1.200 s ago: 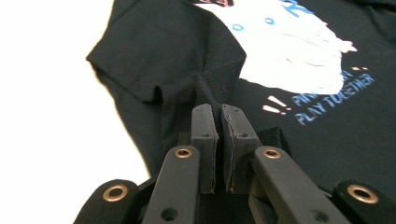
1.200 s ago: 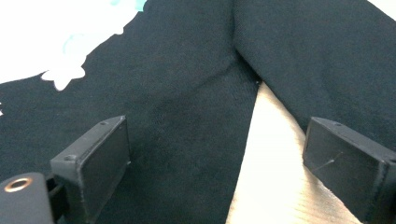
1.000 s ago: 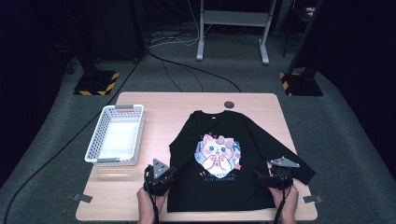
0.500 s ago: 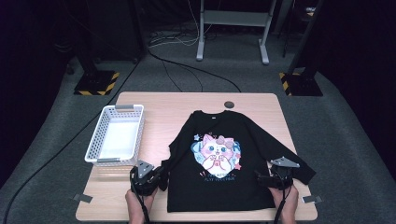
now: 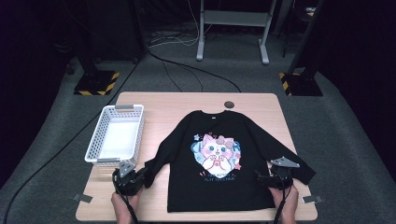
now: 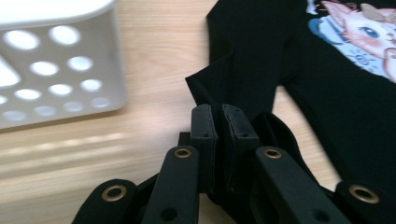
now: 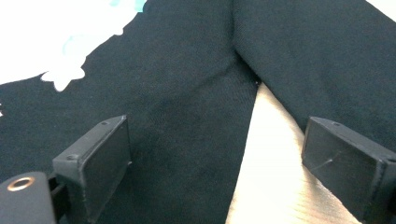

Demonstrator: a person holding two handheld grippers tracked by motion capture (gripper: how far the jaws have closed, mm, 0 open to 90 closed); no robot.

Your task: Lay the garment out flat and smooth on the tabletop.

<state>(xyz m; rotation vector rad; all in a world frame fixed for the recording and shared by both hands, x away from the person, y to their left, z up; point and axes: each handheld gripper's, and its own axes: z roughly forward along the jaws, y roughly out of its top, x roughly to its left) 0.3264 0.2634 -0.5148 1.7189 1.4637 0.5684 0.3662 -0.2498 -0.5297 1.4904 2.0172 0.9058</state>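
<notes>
Left claw (image 6: 223, 122) pinching sleeve (image 6: 243, 70), apparently

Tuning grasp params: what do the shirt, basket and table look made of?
Shirt: soft black knit, likely cotton jersey; matte, it creases where the left gripper pinches the sleeve, and the cat print looks smooth. Basket: white moulded plastic, slightly glossy, walls punched with round holes. Table: light wood or wood-look laminate, faint grain, soft sheen; which one the look leaves open.

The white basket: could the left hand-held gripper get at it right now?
Probably not yet. The left hand-held gripper sits near the white basket with bare table between, but its jaws are shut on the black shirt's sleeve, which it would have to release first.
</notes>
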